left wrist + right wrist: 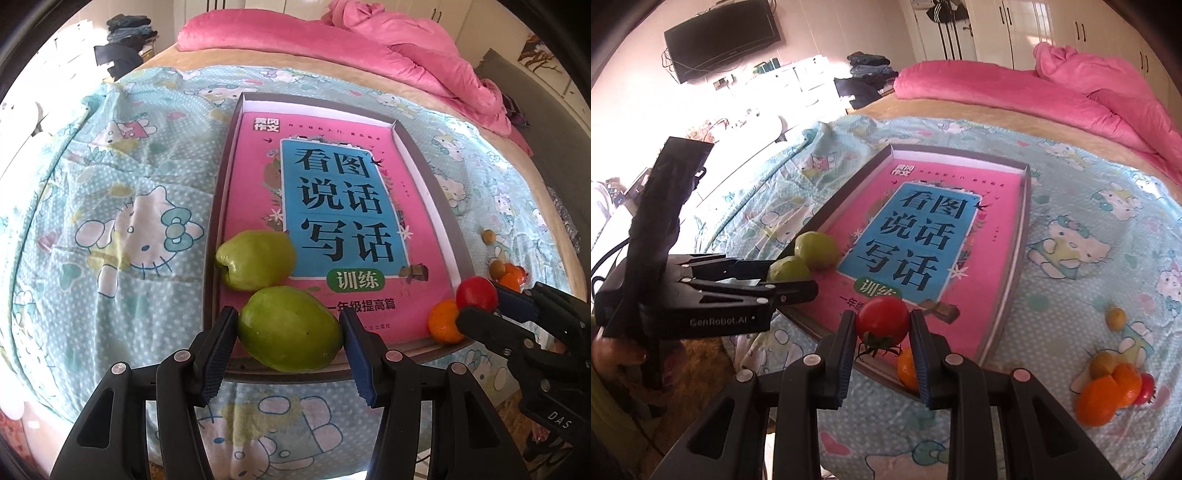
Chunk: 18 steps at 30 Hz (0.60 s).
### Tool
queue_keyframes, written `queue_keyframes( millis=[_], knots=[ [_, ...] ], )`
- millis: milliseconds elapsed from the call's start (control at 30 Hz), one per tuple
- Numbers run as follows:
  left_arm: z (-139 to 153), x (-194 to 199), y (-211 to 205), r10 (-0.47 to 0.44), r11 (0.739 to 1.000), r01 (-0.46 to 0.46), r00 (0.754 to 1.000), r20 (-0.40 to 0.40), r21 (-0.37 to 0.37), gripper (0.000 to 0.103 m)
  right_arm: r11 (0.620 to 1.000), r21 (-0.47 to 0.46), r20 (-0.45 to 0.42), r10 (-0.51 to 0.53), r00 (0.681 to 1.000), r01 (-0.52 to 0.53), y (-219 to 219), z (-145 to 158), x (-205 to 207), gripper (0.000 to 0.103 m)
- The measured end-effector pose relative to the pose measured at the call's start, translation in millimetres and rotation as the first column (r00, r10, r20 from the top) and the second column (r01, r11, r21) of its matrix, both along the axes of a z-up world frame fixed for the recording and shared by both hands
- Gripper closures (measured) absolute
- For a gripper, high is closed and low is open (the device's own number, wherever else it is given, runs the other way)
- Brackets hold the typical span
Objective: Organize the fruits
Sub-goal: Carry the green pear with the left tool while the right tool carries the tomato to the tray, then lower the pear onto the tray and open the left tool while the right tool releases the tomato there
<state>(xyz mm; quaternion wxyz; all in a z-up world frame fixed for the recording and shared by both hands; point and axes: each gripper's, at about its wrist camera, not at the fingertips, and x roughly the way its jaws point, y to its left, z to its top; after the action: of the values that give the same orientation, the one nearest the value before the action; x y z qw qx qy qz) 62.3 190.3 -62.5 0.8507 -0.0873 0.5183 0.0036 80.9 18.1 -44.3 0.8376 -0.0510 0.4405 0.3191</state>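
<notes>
Left wrist view: a shallow grey cardboard box lid (pixel 218 206) lies on a pale blue cartoon-cat bedsheet (pixel 110 177), and inside it sits a pink children's book (pixel 255 184). Its blue panel reads 看图说话写话, with 训练 on a green oval below, 黄冈作文 at the top left corner, and 一年级提高篇 along the bottom. The left gripper (pixel 290 350) points steeply down over the near edge of the lid, its blue-padded jaws clamped on a smooth green oval fruit (pixel 290 334). A second green fruit with a dimpled end (pixel 255 260) lies just behind it, at the lid's left wall. At the right, the right gripper (pixel 480 306) comes in from the side, closed on a small red tomato (pixel 476 293) above a round orange citrus (pixel 443 321) at the lid's near right corner. The letters "DAS" show on its black body. A small cluster of orange and olive-coloured fruits (pixel 504 275) lies on the sheet beyond.

Right wrist view: the right gripper (pixel 882 341) tilts down over the lid's near edge, its jaws pressed to both sides of the tomato (pixel 882 319), stem downward, with the citrus (pixel 907 369) partly hidden below. The left gripper (pixel 792 277) reaches in level from the left, marked "GenRobot.AI", its fingers around the green fruit (pixel 786 269). The loose pile of orange, olive and red fruits (pixel 1108 387) sits on the sheet at the right, well apart from the lid.
</notes>
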Motion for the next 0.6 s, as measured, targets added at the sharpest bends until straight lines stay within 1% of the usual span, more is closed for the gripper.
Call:
queue_keyframes(
  millis=[233,600],
  knots=[
    [-10.8,3.9,-0.8,0.007,1.000,-0.007,1.000,-0.009,-0.003,0.045,1.000,-0.026,-0.017,0.016,1.000,-0.016,12.2,-11.1,10.2,0.074],
    [-11.6,4.6,0.4,0.003,1.000,-0.003,1.000,0.007,-0.010,0.045,0.996,-0.069,-0.039,0.058,0.998,-0.061,32.0,-29.2,11.7,0.074]
  ],
)
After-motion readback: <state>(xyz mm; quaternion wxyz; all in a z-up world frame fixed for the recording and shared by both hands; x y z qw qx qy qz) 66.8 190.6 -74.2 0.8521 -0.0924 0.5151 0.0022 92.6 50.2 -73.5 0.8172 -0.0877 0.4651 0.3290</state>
